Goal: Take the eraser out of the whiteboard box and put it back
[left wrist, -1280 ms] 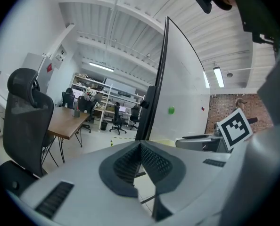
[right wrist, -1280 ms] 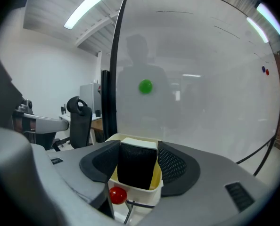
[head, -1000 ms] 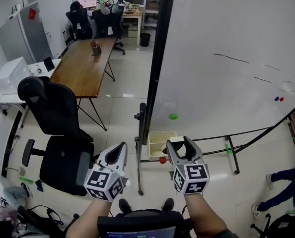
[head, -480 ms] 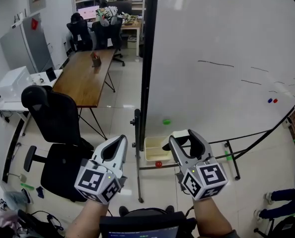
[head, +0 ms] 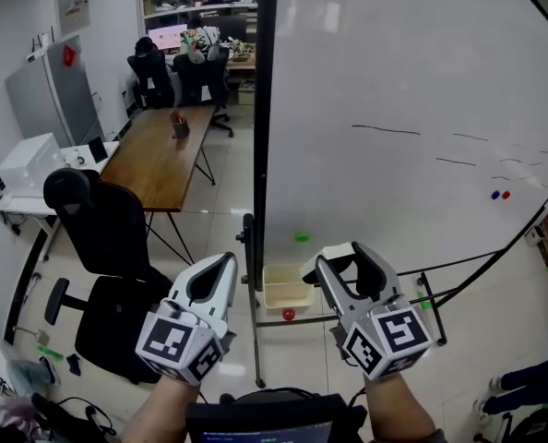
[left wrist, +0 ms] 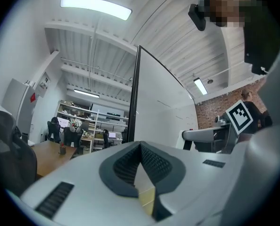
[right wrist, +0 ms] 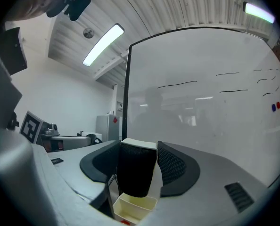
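Observation:
My right gripper (head: 346,260) is shut on the eraser (head: 341,255), a black block with a white top, gripped upright between the pads. In the right gripper view the eraser (right wrist: 136,171) fills the gap and hangs above the cream whiteboard box (right wrist: 133,209). That open box (head: 288,287) is fixed low on the whiteboard stand, just left of and beyond the right gripper. My left gripper (head: 217,275) hovers to the left of the stand; in the left gripper view its jaws meet at the tip (left wrist: 141,146) with nothing between them.
The whiteboard (head: 412,90) fills the right side, with a black edge post (head: 263,109). A green magnet (head: 302,237) and a red knob (head: 288,314) sit near the box. A black office chair (head: 108,247) and a wooden table (head: 159,137) stand at the left.
Both grippers have risen and come closer to the whiteboard. The right one still holds the eraser, now a little higher over the box.

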{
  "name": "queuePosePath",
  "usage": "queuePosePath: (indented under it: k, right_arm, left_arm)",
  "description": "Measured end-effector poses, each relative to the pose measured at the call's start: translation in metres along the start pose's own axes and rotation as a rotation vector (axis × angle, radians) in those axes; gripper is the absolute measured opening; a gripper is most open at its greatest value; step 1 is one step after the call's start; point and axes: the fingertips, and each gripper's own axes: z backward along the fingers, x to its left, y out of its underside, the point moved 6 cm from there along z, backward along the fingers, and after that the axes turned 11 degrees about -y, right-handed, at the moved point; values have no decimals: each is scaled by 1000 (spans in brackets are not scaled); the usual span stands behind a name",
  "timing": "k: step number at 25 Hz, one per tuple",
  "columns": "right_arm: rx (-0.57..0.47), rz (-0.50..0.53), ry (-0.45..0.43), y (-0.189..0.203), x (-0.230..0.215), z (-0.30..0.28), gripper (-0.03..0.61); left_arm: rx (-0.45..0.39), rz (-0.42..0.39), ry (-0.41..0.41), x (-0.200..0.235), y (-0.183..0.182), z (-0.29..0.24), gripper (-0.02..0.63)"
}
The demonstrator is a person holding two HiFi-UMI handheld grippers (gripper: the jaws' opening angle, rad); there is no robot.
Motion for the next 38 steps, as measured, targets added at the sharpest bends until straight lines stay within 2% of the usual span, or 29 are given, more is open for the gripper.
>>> queuePosePath:
  k: [10,17,24,30,38]
  right_arm:
    - [-7,-3,-18,-4,1,3,268]
    - [-8,-8,-15,-2,1,2,268]
    - [-8,-10,-14,-1,2,1,268]
    - [-11,-10,-15,0,1,-6,268]
    - [-4,-14,-11,7,-4,-21,268]
  left_arm:
    - [-4,-26,26,-9,-8,1,21]
    - [7,-17,37,-9,-3,1,21]
    - [0,-31,29,-7,-2,2,21]
    - [-3,24,22,1,0,0,23]
    - [-16,7,-24,11,2,-9,25]
